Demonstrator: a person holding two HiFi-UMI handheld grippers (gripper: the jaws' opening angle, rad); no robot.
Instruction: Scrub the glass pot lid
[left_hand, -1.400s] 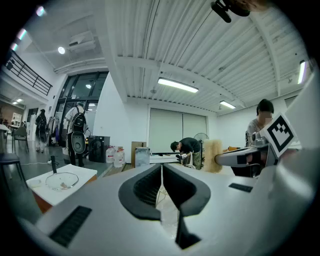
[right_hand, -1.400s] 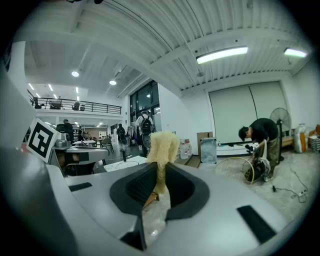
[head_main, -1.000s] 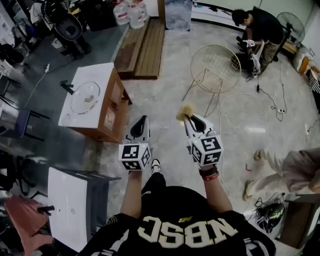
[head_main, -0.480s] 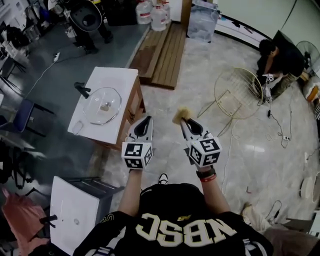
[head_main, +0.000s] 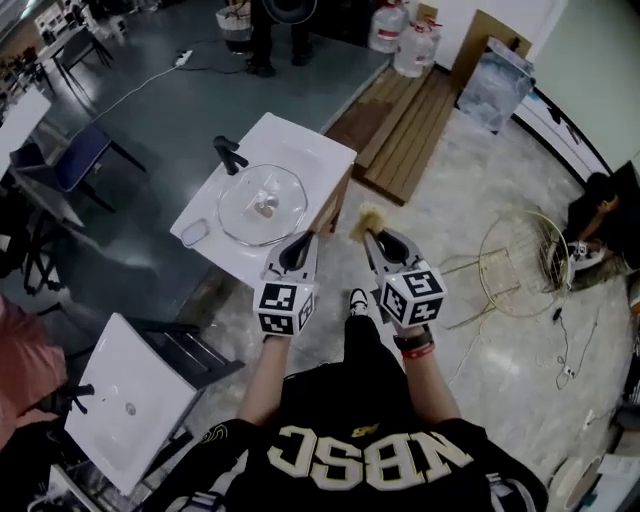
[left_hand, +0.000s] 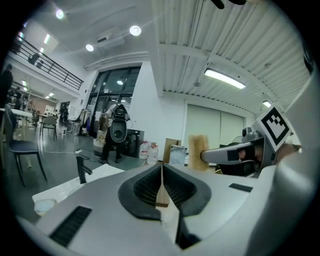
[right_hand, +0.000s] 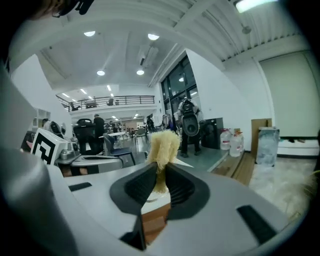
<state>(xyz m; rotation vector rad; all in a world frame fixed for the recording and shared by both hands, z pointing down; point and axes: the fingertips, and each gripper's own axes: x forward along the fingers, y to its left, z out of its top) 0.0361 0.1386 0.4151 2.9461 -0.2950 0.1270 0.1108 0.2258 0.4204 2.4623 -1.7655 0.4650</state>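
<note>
Head view: the glass pot lid (head_main: 262, 204) lies flat on the white worktop (head_main: 310, 152), ahead-left of both claws and nearer the left claw (head_main: 302, 240); left gripper view: jaws together, empty; right gripper view: the right claw (right_hand: 160, 176) clamps a yellow scrub sponge (right_hand: 163, 144).

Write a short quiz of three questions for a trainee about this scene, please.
1. True or false: the left tool holds the sponge.
2. Where does the glass lid lie? A) on a shelf B) on the white sink top C) in the right tool
3. Does the sponge touch the lid?
Key: 1 false: the right tool grips it, the left is shut, empty. 2 B. 3 no.
</note>
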